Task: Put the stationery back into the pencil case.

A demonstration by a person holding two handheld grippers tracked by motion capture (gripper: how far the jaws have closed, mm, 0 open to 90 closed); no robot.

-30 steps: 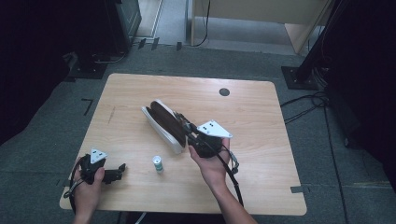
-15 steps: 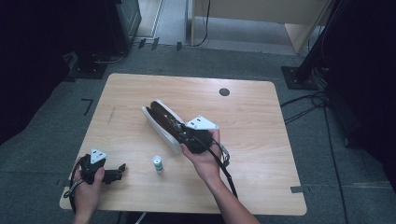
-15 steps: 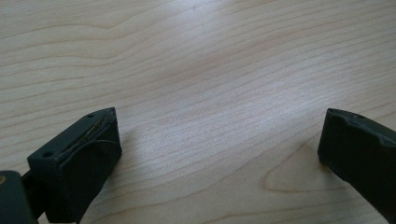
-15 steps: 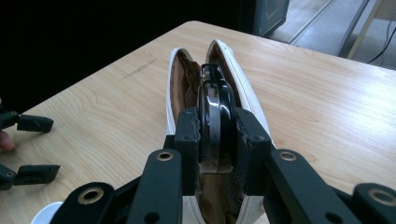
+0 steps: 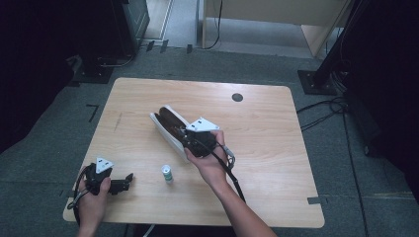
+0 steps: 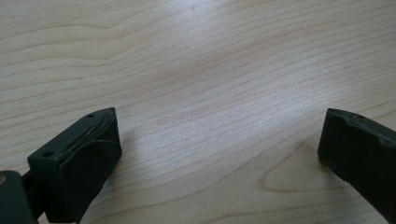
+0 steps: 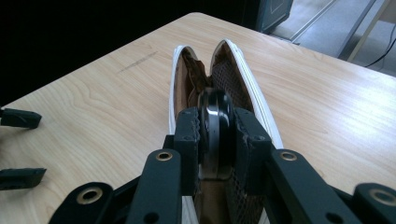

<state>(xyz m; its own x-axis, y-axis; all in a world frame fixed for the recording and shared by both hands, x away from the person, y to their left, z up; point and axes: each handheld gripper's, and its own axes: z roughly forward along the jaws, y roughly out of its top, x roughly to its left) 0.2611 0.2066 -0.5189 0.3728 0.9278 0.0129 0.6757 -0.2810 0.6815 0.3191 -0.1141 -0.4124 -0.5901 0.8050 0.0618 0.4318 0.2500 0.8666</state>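
Note:
A pair of brown shoes [image 5: 165, 121] with white soles lies side by side at the table's middle, seen lengthwise in the right gripper view [image 7: 243, 70]. My right gripper [image 5: 190, 140] hovers over their near end, shut on a round black disc with a silver rim [image 7: 215, 112] that stands on edge between the jaws [image 7: 215, 126]. My left gripper [image 5: 127, 180] rests at the front left of the table, open, with bare wood between its jaws [image 6: 219, 140]. Its fingertips [image 7: 18, 119] also show at the left edge of the right gripper view.
A small white bottle with a green band [image 5: 168, 174] stands upright between the two grippers. The wooden table [image 5: 267, 128] has a black round grommet [image 5: 237, 97] near its far edge. Dark stands and cables sit on the floor around it.
My right gripper has moved left, from beside the shoes to over their near end. The left gripper has stayed put.

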